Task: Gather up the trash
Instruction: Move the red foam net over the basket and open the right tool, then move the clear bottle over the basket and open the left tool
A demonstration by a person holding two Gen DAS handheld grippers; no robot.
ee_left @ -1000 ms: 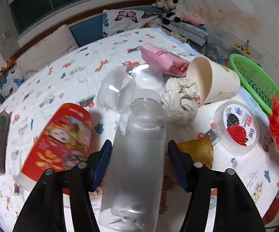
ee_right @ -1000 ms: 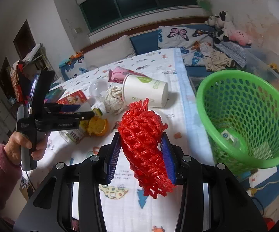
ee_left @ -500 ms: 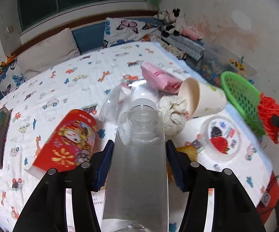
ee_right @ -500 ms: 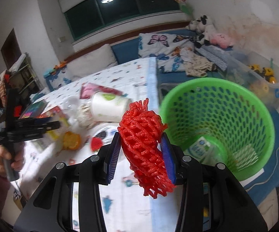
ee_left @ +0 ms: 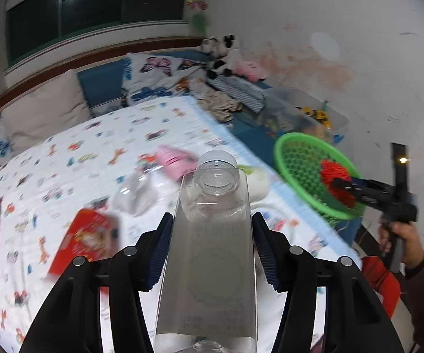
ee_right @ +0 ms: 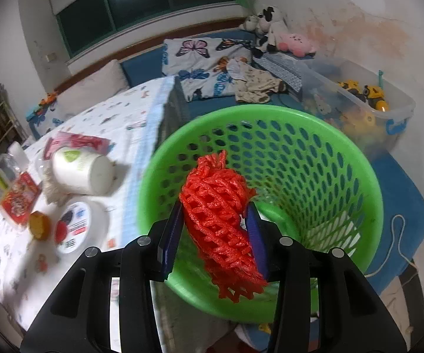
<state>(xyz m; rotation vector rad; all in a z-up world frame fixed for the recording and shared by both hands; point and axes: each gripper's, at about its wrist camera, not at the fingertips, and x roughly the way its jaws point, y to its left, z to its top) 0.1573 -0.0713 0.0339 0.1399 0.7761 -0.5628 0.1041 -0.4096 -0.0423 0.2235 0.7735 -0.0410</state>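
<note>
left jaws (ee_left: 211, 248) pinch one clear bottle (ee_left: 210, 264) | right jaws (ee_right: 215, 236) opening, one red net (ee_right: 220, 223) between

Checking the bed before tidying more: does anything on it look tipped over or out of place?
Yes. A white paper cup lies on its side on the patterned bedsheet, beside a crumpled white tissue wad and a round white plastic lid: loose litter on the bed.
</note>
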